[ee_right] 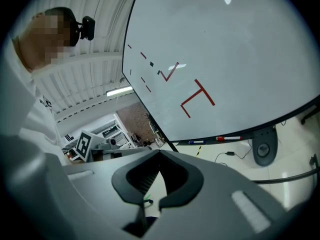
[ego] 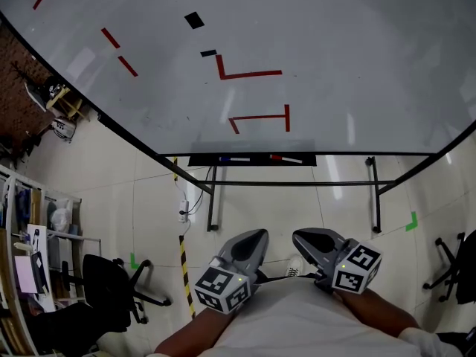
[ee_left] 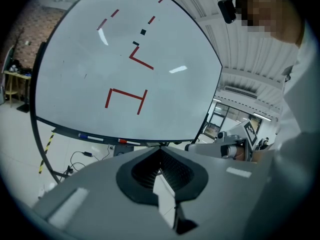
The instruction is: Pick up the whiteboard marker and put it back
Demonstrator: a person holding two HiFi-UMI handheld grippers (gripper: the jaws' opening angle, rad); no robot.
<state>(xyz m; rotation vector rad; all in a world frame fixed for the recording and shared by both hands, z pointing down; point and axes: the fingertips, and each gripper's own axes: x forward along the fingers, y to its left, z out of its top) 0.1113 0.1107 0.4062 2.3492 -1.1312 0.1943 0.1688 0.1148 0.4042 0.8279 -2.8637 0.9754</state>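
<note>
Red-capped marker [ego: 286,158] on tray [ego: 199,160] — well beyond left tongs [ego: 259,233], right tongs [ego: 298,235].

Noted a smooth, glossy whiteboard [ego: 357,36], bright with lamp reflections, in a black metal frame [ego: 297,183] of dull sheen. Found matt grey plastic on the left gripper [ego: 260,236] and the right gripper [ego: 299,236], with ribbed black pads [ee_left: 172,171] inside the jaws. Saw glossy pale tiles on the floor [ego: 297,214], rough brick on the wall [ego: 15,80], soft white cloth on the shirt [ego: 297,326].
</note>
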